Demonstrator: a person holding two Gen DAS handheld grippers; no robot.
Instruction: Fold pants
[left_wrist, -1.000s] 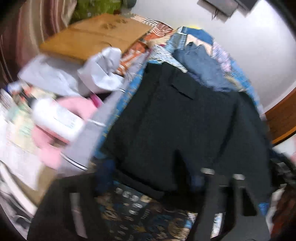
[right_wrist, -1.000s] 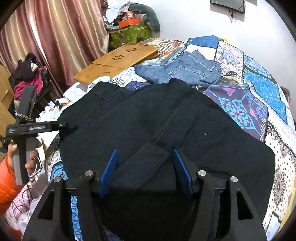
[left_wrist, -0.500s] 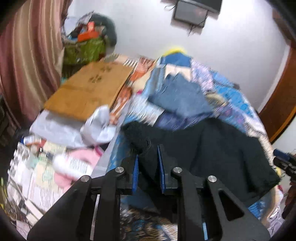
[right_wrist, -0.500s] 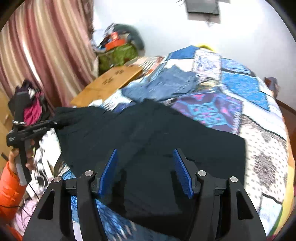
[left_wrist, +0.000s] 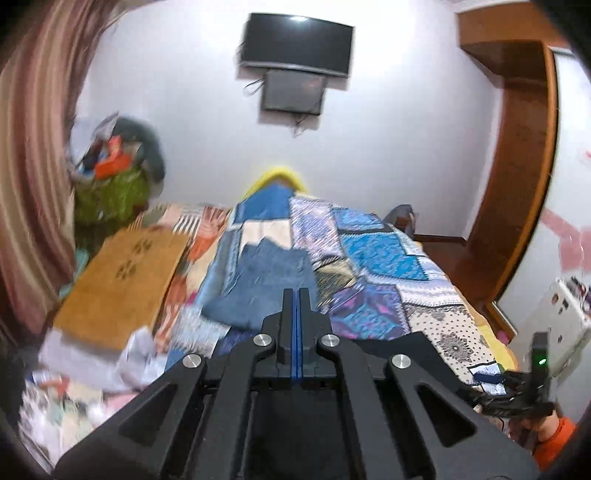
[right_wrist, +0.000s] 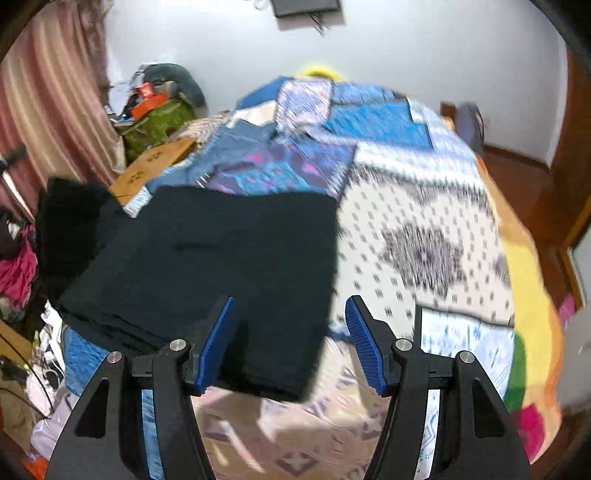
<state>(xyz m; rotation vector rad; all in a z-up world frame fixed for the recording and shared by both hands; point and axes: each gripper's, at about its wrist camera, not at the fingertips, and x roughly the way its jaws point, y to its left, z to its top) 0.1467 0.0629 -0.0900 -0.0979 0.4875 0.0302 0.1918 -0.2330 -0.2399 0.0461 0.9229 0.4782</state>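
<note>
The black pants lie in a folded slab on the patterned bedspread, their left end lifted and hanging over the bed's left edge. My right gripper is open above the pants' near right corner, holding nothing. My left gripper has its blue pads pressed together; it is raised and points at the far wall. A strip of black cloth shows just behind its frame; whether the pads pinch any cloth is hidden.
Folded blue jeans lie on the bedspread further back. A wooden lap tray and loose papers sit left of the bed. A green bag stands by the curtain. A wooden door frame is at right.
My left gripper closed fully and swung upward toward the wall. My right gripper let go of the pants and moved right toward their near corner. Both views are motion blurred.
</note>
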